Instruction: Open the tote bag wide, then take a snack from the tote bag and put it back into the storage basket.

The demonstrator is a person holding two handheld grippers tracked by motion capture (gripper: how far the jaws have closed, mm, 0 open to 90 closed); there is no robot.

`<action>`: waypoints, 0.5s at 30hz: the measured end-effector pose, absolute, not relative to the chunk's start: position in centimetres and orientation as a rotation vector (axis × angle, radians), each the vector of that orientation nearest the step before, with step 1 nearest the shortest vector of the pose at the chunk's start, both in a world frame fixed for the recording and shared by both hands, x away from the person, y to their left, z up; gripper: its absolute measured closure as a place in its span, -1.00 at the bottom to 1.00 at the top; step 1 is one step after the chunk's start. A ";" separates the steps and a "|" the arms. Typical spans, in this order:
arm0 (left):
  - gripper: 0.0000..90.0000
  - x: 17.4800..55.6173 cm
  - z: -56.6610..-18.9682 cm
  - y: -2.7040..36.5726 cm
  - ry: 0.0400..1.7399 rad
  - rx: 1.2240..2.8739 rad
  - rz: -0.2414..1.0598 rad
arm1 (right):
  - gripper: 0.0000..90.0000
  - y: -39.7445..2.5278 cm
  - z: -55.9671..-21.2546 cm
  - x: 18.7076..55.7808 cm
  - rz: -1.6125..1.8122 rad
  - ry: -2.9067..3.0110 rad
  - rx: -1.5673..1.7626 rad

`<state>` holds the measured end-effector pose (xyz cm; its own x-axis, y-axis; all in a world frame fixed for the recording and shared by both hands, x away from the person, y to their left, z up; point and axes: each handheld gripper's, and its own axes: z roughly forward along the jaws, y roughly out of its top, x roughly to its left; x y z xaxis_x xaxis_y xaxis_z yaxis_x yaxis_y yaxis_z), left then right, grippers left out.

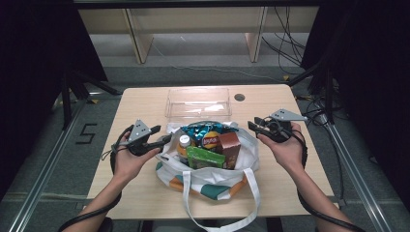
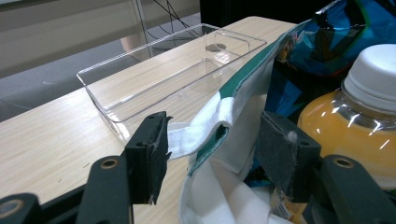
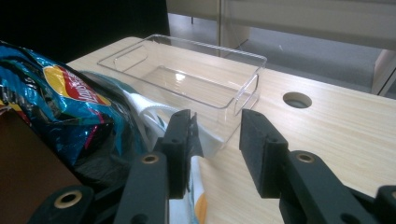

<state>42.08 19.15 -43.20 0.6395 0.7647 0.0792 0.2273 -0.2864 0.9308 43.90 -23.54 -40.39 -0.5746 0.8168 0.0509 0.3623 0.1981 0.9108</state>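
White cloth bag (image 1: pixel 212 176) with green and orange stripes sits at table (image 1: pixel 140 101) centre, full of groceries. Left gripper view: bag rim (image 2: pixel 219 119) lies between left gripper (image 2: pixel 212 156) jaws, spread wide, not pinching; orange juice bottle (image 2: pixel 359 112) just beside. Right gripper view: right gripper (image 3: pixel 217 140) jaws apart, nothing between, blue chips bag (image 3: pixel 60 107) near left jaw. High view alone shows brown carton (image 1: pixel 230 147), green packet (image 1: pixel 205 157), bag handles hanging over near table edge. Clear plastic tray (image 1: pixel 198 102) behind bag.
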 end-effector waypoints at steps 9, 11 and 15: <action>-0.17 42.2 -43.2 19.0 0.798 1.804 0.635 | 0.30 -23.7 -39.4 43.6 1.420 2.008 1.090; -0.21 42.2 -43.2 19.0 0.807 1.799 0.626 | 0.28 -23.4 -38.9 43.3 1.456 2.004 1.094; -0.23 42.2 -43.2 19.1 0.827 1.805 0.629 | 0.25 -22.8 -37.9 42.9 1.511 2.006 1.029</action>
<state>42.22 19.10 -43.25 0.6293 0.7759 0.0434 0.2495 -0.2546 0.9343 42.92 -22.78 -37.91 -0.6356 0.7659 0.0971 0.3047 0.1333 0.9431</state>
